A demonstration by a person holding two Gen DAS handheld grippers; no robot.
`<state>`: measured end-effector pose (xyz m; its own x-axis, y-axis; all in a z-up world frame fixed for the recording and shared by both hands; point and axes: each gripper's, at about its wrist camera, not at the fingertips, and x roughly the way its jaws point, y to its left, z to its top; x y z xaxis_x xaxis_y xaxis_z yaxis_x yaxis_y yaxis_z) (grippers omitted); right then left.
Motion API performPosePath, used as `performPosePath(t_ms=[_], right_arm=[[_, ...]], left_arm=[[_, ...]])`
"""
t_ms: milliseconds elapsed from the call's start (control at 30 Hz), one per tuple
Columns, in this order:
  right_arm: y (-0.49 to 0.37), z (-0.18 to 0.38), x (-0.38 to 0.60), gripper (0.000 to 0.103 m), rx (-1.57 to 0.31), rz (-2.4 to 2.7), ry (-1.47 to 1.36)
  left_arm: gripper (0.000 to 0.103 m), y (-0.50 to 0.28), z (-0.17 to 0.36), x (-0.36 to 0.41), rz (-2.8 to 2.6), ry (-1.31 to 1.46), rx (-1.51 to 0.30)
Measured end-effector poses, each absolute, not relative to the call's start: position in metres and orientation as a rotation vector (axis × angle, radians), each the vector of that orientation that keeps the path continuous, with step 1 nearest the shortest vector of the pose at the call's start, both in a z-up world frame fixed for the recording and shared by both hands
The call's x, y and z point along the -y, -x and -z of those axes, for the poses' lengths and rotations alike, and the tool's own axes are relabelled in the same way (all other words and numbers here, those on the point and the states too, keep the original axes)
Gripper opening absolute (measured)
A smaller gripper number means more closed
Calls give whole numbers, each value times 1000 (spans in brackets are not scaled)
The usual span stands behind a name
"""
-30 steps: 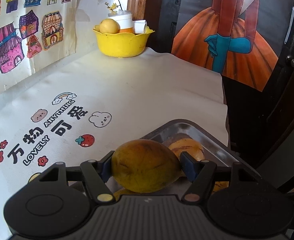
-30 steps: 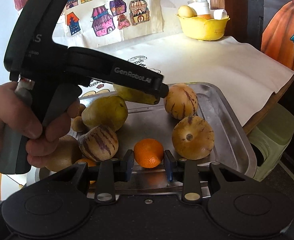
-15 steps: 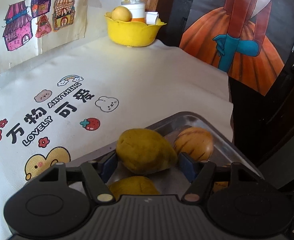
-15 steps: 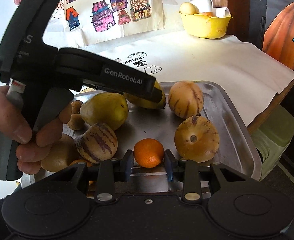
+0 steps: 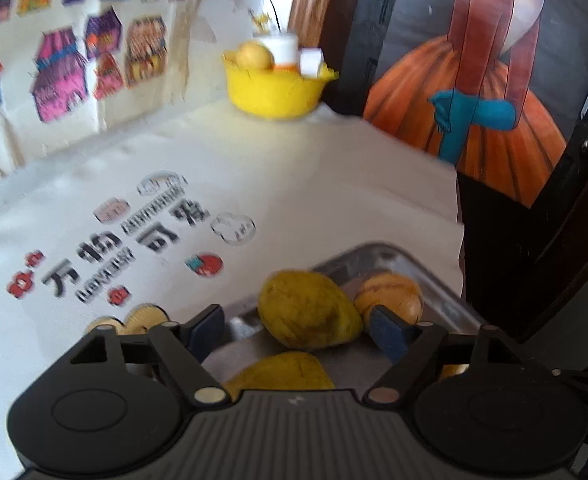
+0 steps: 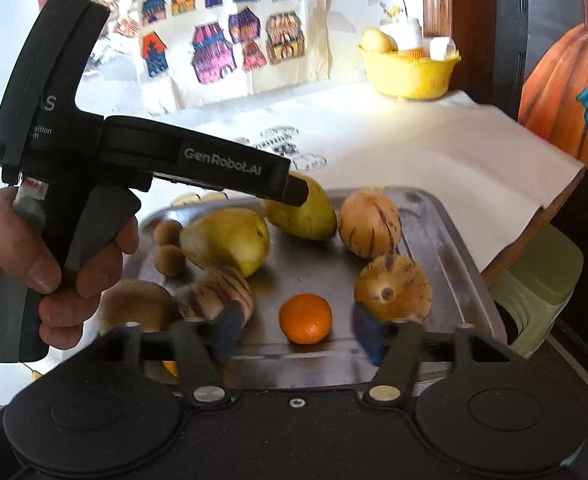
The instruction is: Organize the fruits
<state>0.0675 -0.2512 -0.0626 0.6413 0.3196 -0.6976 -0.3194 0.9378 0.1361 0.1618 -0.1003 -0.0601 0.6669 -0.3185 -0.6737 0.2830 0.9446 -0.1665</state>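
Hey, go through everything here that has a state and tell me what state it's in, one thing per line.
Left tongs: open, just widened, mango between the pads, not pressed.
Right tongs: open, just widened, clear of the orange.
Mango: lying in the tray.
Orange: resting on the tray, released.
Metal tray: holding fruit, partly bare.
Yellow bowl: full, on the table's far end.

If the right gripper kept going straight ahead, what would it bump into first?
Most likely the small orange. It sits on the metal tray right ahead of the right gripper, between its open jaws. Depth is hard to judge, so that's a best guess.
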Motion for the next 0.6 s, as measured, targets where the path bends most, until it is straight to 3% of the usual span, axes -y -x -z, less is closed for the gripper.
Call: performPosePath(t_ms=[33, 133, 233, 600], right_arm=[[-64, 58, 250, 83, -783, -363, 3], [-55, 43, 248, 91, -742, -356, 7], [-49, 29, 249, 98, -702, -339, -5], [-18, -21, 240, 102, -560, -332, -36]], left_arm=[[90, -159, 55, 97, 333, 50, -751], [102, -148, 35, 83, 306, 57, -687], [103, -138, 15, 65, 279, 80, -643], [103, -98, -17, 5, 113, 107, -612]])
